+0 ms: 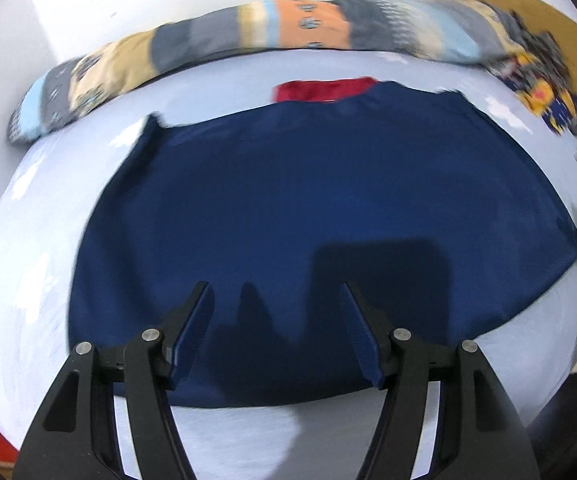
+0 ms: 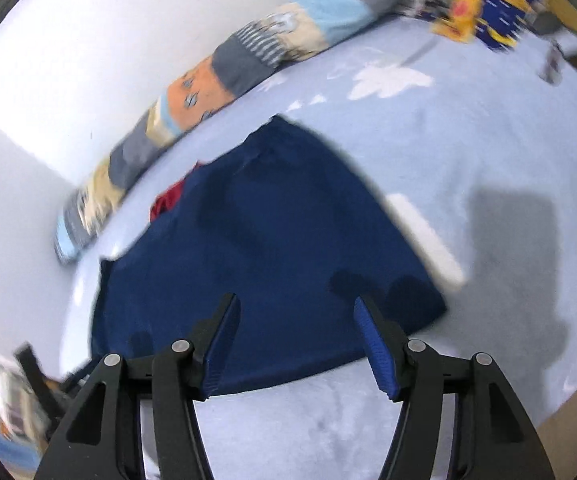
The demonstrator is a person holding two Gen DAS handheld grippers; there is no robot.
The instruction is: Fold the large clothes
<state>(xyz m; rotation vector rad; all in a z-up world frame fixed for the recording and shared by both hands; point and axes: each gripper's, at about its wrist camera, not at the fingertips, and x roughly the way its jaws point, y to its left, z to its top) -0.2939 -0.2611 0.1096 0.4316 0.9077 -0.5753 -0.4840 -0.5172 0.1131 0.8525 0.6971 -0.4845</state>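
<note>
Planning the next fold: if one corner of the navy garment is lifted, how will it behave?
The navy garment lies flat and thin on the bedsheet, so it is probably floppy and light. It would likely drape, dragging the rest along.

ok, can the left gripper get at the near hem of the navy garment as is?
Probably yes. The left gripper is open and empty above the navy garment, whose near hem lies flat on the pale blue sheet, uncovered.
</note>
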